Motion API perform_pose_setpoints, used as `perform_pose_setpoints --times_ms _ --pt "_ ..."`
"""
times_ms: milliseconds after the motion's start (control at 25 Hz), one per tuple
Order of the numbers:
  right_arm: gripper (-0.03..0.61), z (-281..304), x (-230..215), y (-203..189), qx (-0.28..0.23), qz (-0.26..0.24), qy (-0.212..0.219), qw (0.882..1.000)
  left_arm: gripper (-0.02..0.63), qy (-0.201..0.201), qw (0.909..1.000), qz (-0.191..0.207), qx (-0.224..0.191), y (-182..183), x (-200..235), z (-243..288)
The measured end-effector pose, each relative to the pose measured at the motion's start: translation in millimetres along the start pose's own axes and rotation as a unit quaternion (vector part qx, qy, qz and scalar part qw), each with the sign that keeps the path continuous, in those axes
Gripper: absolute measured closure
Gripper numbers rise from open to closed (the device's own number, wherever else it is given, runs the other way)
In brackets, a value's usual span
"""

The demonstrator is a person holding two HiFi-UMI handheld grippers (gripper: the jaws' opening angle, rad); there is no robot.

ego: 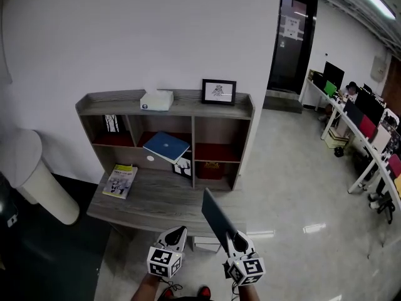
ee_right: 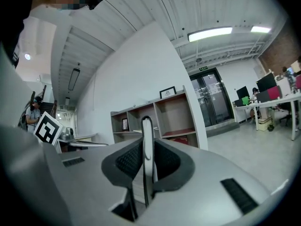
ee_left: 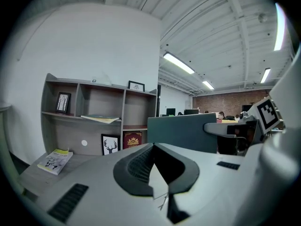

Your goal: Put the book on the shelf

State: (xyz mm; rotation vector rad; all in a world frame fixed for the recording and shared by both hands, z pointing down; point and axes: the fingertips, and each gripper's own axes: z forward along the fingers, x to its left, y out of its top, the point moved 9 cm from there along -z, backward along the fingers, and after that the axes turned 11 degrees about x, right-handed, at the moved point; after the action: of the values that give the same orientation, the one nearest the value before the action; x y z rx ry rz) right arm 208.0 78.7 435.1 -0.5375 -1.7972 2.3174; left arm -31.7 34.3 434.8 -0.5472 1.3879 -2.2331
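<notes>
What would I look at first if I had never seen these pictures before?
The dark book catches the eye first: the right claw holds it up on its edge in front of the grey shelf. Next comes a blue book lying in the shelf's middle compartment. A yellow magazine lies on the desk board at the left.

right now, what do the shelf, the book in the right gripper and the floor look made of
Shelf: grey wood-look board, matte, with visible grain streaks; likely laminate.
Book in the right gripper: thin dark cover, matte, probably card.
Floor: glossy hard surface that mirrors the ceiling lights.
</notes>
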Motion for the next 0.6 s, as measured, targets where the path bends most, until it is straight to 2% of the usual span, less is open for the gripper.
perform_pose_setpoints --times_ms 240,600 --pt "0.508 2 -6 9 -0.01 0.014 0.028 0.999 0.607 0.02 0.9998 -0.007 0.001 -3 -8 1" --pt "0.508 14 -11 33 -0.026 0.002 0.064 0.998 0.607 0.061 0.9979 -0.022 -0.004 -2 -6 -6"
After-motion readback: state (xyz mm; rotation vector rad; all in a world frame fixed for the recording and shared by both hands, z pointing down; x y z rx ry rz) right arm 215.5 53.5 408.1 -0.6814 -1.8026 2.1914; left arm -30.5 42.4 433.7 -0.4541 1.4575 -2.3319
